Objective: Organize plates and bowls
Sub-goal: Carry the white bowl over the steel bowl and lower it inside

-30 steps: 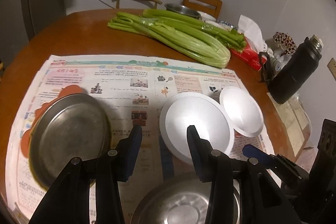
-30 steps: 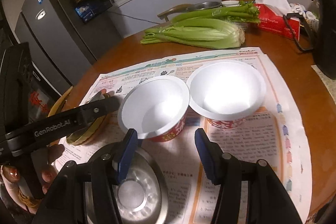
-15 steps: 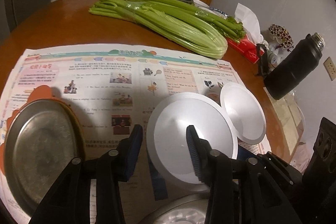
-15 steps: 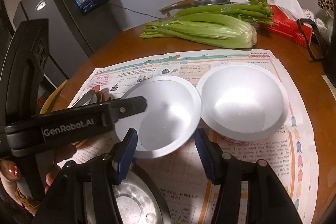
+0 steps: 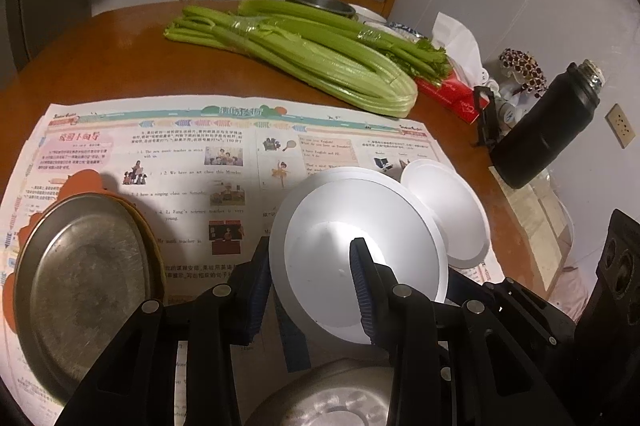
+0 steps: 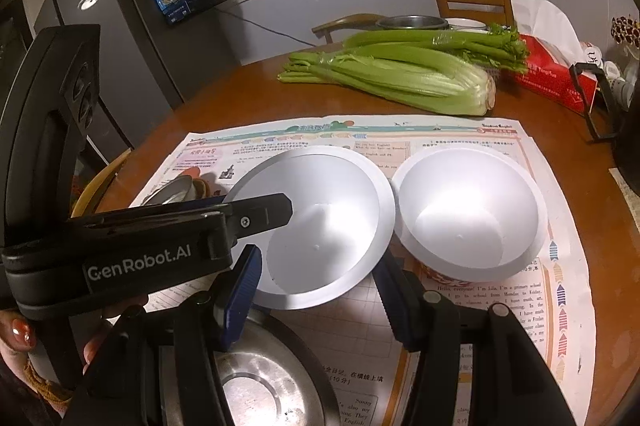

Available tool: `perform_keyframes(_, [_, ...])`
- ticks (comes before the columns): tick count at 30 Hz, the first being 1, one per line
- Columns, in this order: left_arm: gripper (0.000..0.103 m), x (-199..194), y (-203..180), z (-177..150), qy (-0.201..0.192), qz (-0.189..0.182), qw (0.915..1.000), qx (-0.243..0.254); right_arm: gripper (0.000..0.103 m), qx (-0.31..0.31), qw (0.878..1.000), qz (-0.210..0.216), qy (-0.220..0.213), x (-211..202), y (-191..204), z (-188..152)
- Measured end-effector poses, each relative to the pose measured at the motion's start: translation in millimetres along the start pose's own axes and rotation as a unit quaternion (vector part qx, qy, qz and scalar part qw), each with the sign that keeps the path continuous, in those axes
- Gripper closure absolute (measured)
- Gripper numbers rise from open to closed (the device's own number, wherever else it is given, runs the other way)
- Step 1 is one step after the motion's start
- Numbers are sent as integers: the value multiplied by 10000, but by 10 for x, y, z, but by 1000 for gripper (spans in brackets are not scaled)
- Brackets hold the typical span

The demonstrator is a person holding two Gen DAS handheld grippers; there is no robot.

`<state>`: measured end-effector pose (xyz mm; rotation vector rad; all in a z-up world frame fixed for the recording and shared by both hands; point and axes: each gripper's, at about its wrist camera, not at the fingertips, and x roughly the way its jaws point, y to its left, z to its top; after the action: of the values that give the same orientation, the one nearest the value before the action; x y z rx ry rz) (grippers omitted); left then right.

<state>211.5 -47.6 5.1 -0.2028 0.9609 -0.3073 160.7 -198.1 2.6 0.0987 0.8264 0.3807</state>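
At the left claw (image 5: 308,246): straddles the near wall of the white bowl (image 5: 360,218), one finger inside, the other outside under the rim. Cannot tell whether clenched on the wall or only bracketing it; looks tilted and perhaps raised, judging by the right wrist view. Probably takes the wall this way because thin foam offers no other purchase, with nesting into the second white bowl (image 5: 452,214) as the likely aim.

At the right claw (image 6: 316,290): released, grasps nothing, hovers just behind the same bowl with its near rim between the fingers.

Just right of the left claw's catch: the second bowl, rims close or touching. Directly beneath both claws: a metal bowl (image 6: 260,386). Left of the left claw: a metal plate (image 5: 80,274) on an orange mat. Under all, a newspaper (image 5: 180,154) on the surface (image 5: 100,58).

Far ahead: celery (image 5: 312,58), a red tissue pack (image 5: 452,90), a black flask (image 5: 548,138). Well apart; no obstacle. Main risk: the two claws crowding one another.
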Motion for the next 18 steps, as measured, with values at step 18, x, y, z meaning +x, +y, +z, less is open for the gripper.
perform_keyframes(18, [64, -604, -134, -181, -421, 18, 9991, 98, 45, -338, 9986, -9, -418, -492, 292, -39])
